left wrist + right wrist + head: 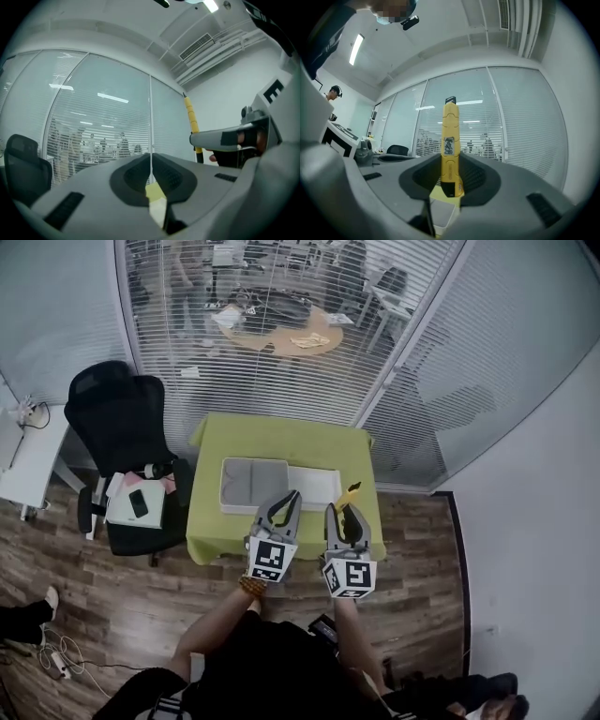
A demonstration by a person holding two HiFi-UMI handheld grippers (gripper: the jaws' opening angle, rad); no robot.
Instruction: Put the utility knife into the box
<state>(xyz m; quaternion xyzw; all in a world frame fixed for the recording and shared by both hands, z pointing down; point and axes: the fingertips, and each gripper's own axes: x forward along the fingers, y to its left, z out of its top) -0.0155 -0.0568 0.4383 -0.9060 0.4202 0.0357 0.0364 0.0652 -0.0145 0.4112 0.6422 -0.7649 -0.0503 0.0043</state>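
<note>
Right gripper (450, 178) clamps the utility knife (450, 136), left gripper (151, 172) closed empty, both partly covering the box (251, 486).

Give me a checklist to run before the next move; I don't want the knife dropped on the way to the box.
1. Utility knife held firmly: ok. The right claw pinches its lower end from both sides, and the knife stands upright.
2. Blade retracted: cannot tell. The tip shows no detail.
3. Box ready on the green table: ok. It looks open, with the gray inside showing.
4. Knife lined up over the box: not ok. In the head view it shows just off the box's right end.
5. Left claw out of the way: ok. It is shut and empty, beside the right one.
</note>
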